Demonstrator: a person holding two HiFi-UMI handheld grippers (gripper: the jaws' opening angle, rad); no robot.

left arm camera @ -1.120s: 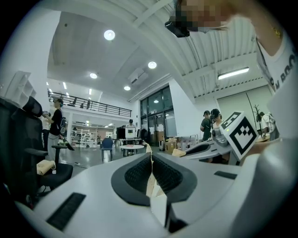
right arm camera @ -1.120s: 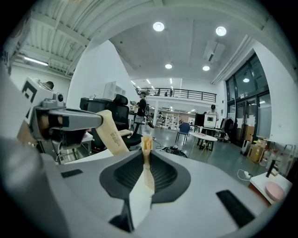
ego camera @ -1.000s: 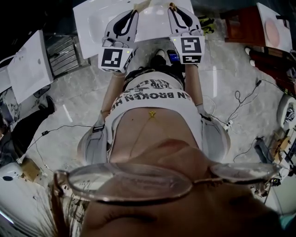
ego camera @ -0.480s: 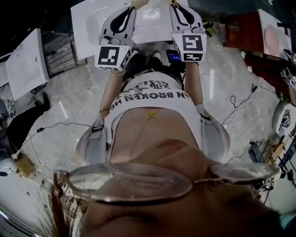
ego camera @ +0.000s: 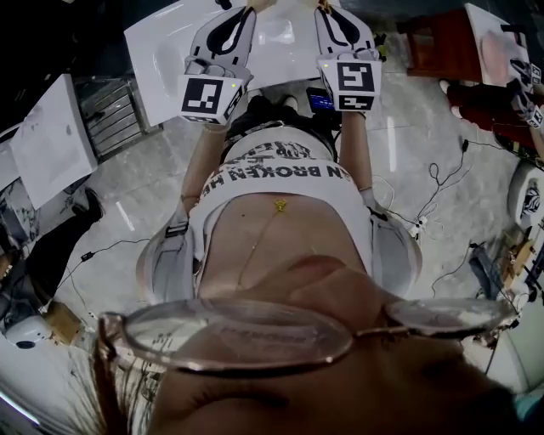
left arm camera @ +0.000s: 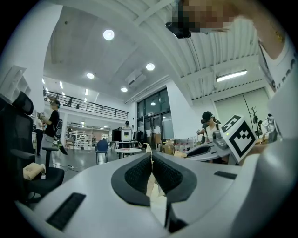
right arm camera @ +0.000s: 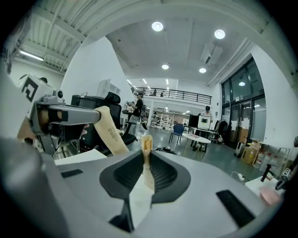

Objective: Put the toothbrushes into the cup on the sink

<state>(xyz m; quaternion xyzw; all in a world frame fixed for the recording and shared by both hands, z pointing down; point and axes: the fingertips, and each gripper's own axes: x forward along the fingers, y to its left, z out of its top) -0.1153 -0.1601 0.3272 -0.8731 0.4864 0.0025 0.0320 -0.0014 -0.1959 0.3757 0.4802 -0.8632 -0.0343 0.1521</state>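
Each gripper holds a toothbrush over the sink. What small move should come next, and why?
Probably tip both grippers downward. The left gripper clamps the left toothbrush and the right gripper the right toothbrush above the sink, but both gripper views look across the room, and no cup shows.

1. Left tool (ego camera: 246,10): held out ahead of the torso, pointing roughly level. Jaws closed together, pads pinching a thin pale toothbrush (left arm camera: 150,185) set on edge in the gap.
2. Right tool (ego camera: 324,8): held beside the left tool, roughly parallel, nose tipped slightly down. Jaws nearly together, clamped on a second toothbrush (right arm camera: 146,142) whose end rises above the tips.
3. Left forearm (ego camera: 200,170) and right forearm (ego camera: 355,153): both bare, extended forward, elbows near the waist.
4. Both marker cubes face upward.
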